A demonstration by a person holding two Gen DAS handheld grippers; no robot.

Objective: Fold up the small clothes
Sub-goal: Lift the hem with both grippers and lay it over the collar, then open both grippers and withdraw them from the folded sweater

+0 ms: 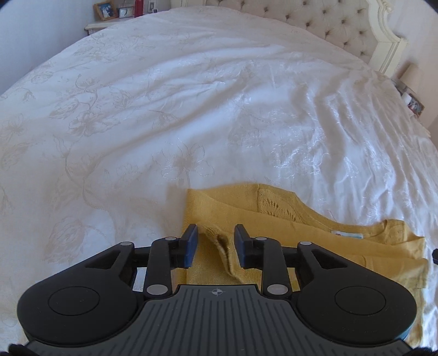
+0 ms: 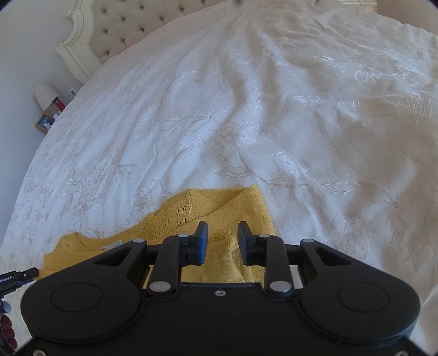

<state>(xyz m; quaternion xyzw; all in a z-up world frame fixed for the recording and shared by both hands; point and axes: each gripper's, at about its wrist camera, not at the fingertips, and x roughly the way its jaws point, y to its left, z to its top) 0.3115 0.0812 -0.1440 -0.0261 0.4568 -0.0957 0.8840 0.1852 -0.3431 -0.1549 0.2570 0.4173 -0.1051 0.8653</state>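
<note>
1. Where the yellow knitted garment (image 1: pixel 273 219) lies — flat on the white bedspread (image 1: pixel 164 123), at the near edge of the bed — both tools hang just over it, each at one end.
2. The garment is already folded over on itself: a straight folded edge runs along its far side, an openwork knit panel shows near the middle, and a neck label (image 1: pixel 347 235) faces up towards one end.
3. The left gripper (image 1: pixel 216 241) stands with its jaws parted to a narrow gap; a raised ridge of yellow knit lies between the blue pads, yet neither pad presses on it.
4. The right gripper (image 2: pixel 222 238) is likewise narrowly parted over the garment's other end, with flat knit beneath the gap and nothing clamped.
5. Beyond the garment's far edge the bedspread runs on wide and bare — faint flower embroidery, soft creases, a broad shadow towards the right in the right wrist view.
6. The tufted headboard (image 1: pixel 328 19) closes off one side of the bed.
7. A bedside table (image 1: pixel 95 26) with a picture frame (image 1: pixel 105 9) stands at the far corner, and a small lamp (image 2: pixel 45 95) sits beside the headboard.
</note>
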